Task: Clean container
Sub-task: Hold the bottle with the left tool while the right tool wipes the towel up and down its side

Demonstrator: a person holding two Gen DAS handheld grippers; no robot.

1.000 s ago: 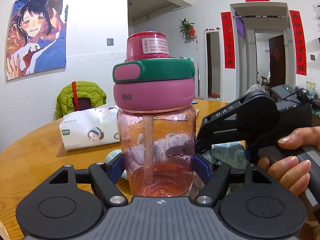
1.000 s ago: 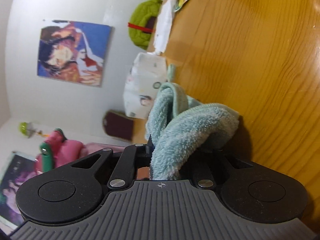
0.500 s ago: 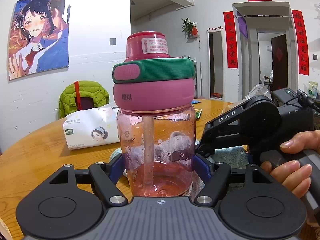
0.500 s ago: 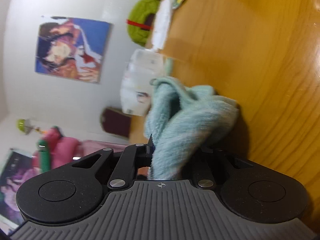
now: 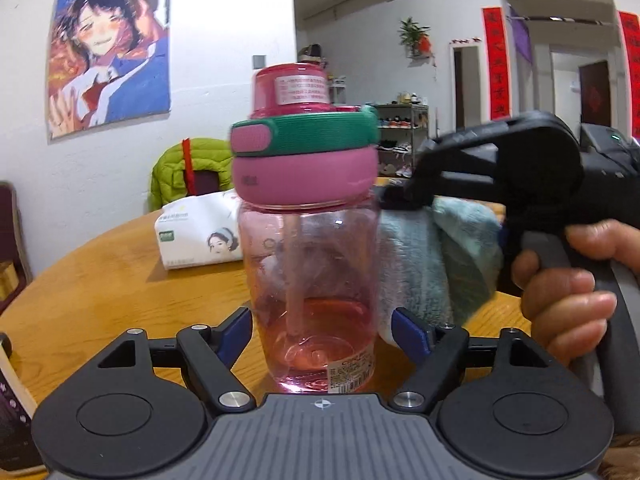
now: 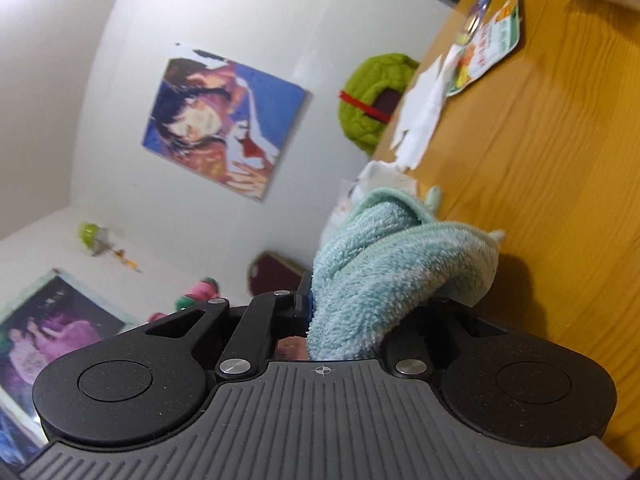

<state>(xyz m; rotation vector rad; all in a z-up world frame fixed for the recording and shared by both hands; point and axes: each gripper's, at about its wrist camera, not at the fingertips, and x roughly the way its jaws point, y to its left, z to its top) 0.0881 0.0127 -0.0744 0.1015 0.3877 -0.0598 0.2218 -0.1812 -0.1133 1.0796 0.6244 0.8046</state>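
Observation:
A clear pink bottle (image 5: 312, 264) with a pink and green lid and a straw inside stands on the wooden table (image 5: 100, 288). My left gripper (image 5: 322, 330) straddles its base. Its jaws are opening, and both blue pads (image 5: 240, 330) stand a little off the bottle's wall. My right gripper (image 6: 372, 298) is shut on a folded light-blue cloth (image 6: 384, 276). In the left wrist view a person's hand (image 5: 568, 296) holds that gripper (image 5: 396, 196) just right of the bottle's lid, with the cloth (image 5: 460, 248) hanging beside the bottle. The right wrist view shows the lid (image 6: 198, 292) small and blurred.
A white tissue pack (image 5: 200, 236) lies on the table behind the bottle. A green jacket (image 5: 188, 168) hangs on a chair past the far edge. Papers and a leaflet (image 6: 484, 52) lie farther along the table. A dark object (image 5: 12, 412) sits at the left edge.
My left jaws have spread off the bottle, which they gripped before. The right gripper with the cloth has risen to lid height beside the bottle, and its view has rolled.

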